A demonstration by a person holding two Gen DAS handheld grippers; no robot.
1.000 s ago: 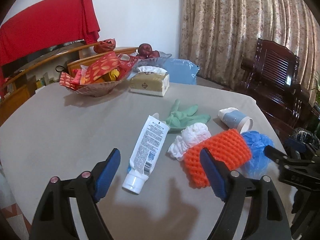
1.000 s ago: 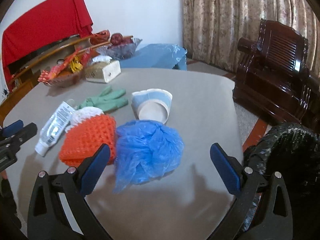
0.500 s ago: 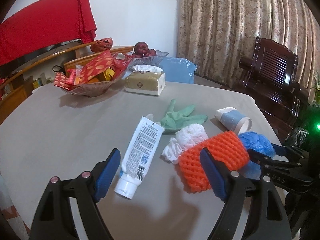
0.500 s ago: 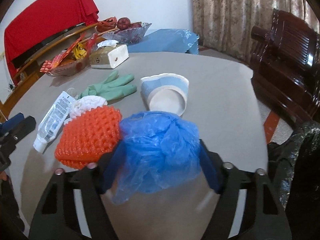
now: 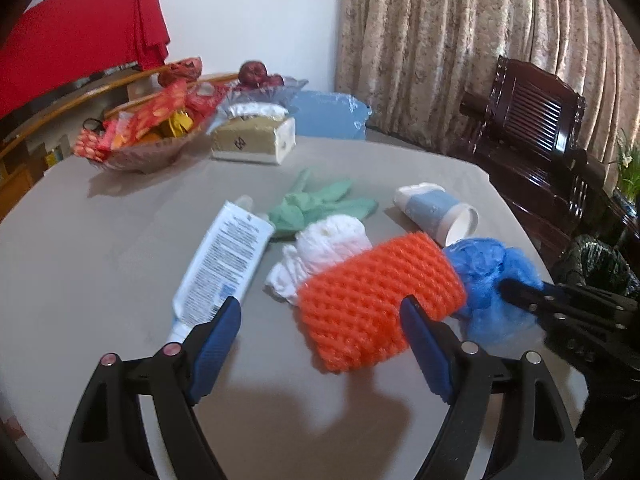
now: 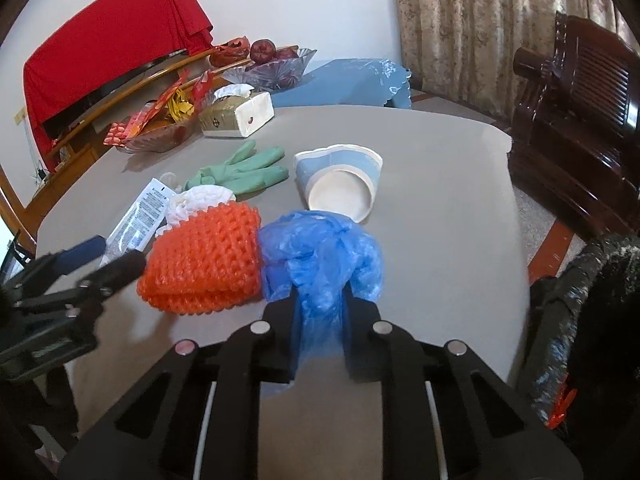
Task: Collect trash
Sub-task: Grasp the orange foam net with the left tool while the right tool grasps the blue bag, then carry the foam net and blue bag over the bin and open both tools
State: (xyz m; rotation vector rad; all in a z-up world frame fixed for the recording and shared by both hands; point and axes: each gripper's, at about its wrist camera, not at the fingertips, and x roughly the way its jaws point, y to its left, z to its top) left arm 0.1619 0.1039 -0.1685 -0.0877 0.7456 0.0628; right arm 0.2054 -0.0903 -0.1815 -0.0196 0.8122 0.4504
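Note:
My right gripper [image 6: 320, 300] is shut on a crumpled blue plastic bag [image 6: 320, 256] on the grey table [image 6: 440, 200]; the bag also shows in the left wrist view [image 5: 492, 284]. My left gripper [image 5: 320, 332] is open, its jaws either side of an orange foam net [image 5: 376, 300], just above the table. Beside the net lie a white foam net [image 5: 328, 244], a white tube [image 5: 224, 264], a green glove [image 5: 316, 204] and a tipped blue paper cup [image 5: 436, 212]. The left gripper's fingers [image 6: 120, 268] show at the left of the right wrist view.
A black trash bag [image 6: 592, 312] hangs open beyond the table's right edge. A tissue box [image 5: 254, 140], a snack bowl [image 5: 140, 140] and a fruit bowl [image 6: 276, 68] stand at the far side. A dark wooden chair [image 5: 536, 128] stands to the right.
My right gripper moved onto the blue bag and closed on it. My left gripper moved forward and right, so the orange net is now between its open jaws.

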